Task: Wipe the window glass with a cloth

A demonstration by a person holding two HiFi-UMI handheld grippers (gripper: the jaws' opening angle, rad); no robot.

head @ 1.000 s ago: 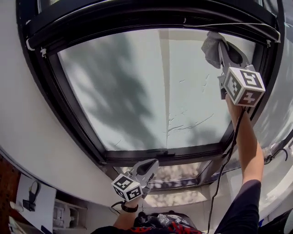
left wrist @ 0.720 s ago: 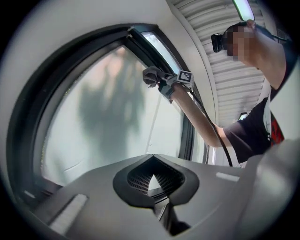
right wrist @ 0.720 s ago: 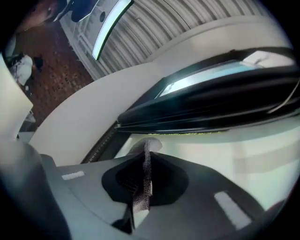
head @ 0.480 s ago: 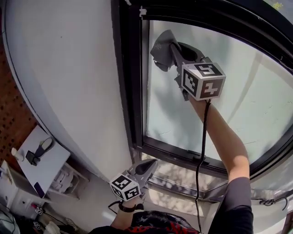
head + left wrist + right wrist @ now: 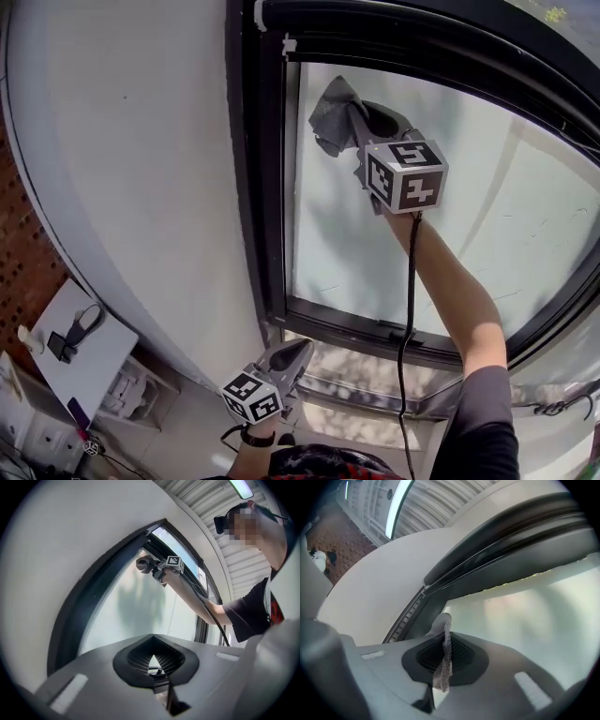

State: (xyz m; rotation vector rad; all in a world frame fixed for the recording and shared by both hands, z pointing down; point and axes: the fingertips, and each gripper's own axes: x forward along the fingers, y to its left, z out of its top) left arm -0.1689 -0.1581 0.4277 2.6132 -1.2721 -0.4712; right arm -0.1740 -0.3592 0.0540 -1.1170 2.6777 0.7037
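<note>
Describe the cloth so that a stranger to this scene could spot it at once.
Start at the big frosted window glass in its black frame. Near the pane's top left corner, the raised right claw pinches a grey cloth. It is the only soft, crumpled thing there.

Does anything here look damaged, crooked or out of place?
Nothing stands out. The right gripper pinches the cloth against the glass near its upper left corner; the left gripper hangs shut and empty below.
</note>
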